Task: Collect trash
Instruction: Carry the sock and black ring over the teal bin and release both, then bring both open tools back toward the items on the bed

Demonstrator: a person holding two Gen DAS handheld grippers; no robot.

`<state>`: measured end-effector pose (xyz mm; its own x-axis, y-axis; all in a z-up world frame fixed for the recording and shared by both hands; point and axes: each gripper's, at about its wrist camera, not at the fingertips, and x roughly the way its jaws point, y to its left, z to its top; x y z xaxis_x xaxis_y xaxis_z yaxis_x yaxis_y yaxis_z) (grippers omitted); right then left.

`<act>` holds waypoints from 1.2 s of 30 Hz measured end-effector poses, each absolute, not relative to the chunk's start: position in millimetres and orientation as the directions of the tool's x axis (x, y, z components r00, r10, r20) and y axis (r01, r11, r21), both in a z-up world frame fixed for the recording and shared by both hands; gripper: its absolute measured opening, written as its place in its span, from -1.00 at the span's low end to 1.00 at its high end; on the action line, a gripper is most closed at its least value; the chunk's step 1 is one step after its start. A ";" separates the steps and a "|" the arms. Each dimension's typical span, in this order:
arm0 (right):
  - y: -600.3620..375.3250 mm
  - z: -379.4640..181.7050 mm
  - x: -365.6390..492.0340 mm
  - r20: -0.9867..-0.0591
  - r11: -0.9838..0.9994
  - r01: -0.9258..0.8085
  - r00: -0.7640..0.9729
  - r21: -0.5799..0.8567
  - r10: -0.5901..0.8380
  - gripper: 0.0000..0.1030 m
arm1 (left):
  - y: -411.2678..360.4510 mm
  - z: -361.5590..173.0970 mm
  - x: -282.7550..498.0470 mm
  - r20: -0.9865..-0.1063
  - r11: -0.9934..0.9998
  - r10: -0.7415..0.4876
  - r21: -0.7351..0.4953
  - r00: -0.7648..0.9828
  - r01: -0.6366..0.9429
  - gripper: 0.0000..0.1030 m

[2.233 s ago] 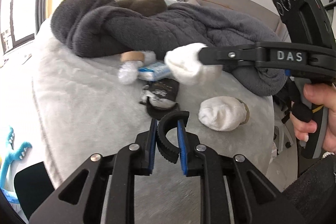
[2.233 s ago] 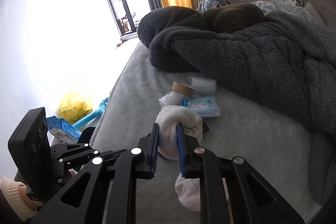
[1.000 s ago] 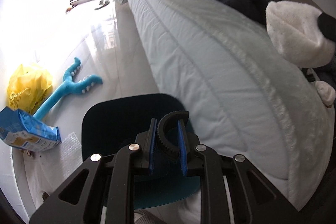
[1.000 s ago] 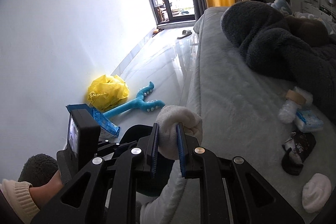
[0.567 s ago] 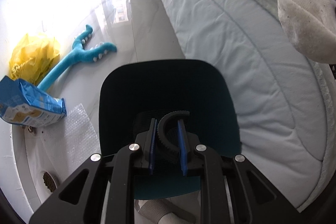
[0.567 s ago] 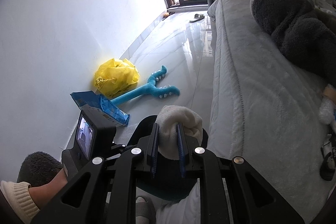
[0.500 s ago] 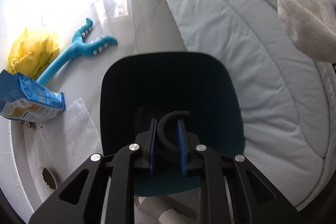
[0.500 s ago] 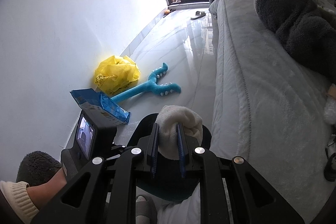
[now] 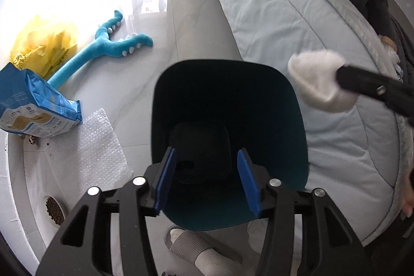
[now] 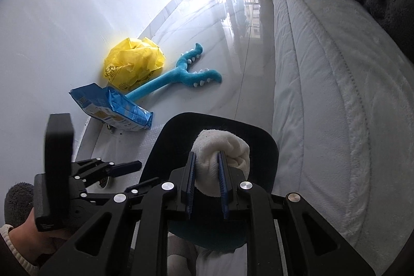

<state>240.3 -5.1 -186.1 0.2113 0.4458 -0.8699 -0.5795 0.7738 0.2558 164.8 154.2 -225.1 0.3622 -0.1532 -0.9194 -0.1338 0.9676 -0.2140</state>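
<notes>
A dark teal waste bin [image 9: 279,126] stands on the floor beside the bed. My left gripper [image 9: 207,179] points down into its mouth; its jaws are opening and nothing shows between the blue pads. A small dark shape lies on the bin's black bottom, too dim to identify. In the right wrist view my right gripper [image 10: 207,185] is shut on a rolled white sock [image 10: 225,146] just above the bin's rim [image 10: 220,120]. The same sock [image 9: 318,79] appears at the right of the left wrist view, over the bed's edge. The left gripper [image 10: 129,166] shows at the lower left there.
On the floor left of the bin lie a yellow plastic bag [image 9: 44,43], a blue plush toy [image 9: 103,48], a blue packet [image 9: 33,105], bubble wrap [image 9: 95,146] and a bowl of pellets [image 9: 54,208]. The grey bed [image 9: 297,17] runs along the right. A slippered foot [image 9: 191,245] is below the bin.
The left jaws have opened and the black ring they held is gone from between them. The right gripper with the sock has come down closer over the bin.
</notes>
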 end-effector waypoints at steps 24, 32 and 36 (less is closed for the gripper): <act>31.8 -272.1 244.2 -0.956 0.796 -0.569 0.058 0.205 0.287 -0.56 | 196.4 -125.9 131.4 -0.699 0.979 -0.031 -0.166 0.715 -0.119 0.69; 35.7 -268.9 238.5 -0.961 0.784 -0.593 0.058 0.185 0.270 -0.06 | 196.1 -89.6 121.2 -0.581 0.983 -0.008 -0.152 0.814 -0.099 0.77; 31.6 -246.5 234.5 -0.946 0.767 -0.612 0.090 0.193 0.311 -0.03 | 187.1 -77.7 122.4 -0.552 0.987 -0.014 -0.140 0.834 -0.076 0.79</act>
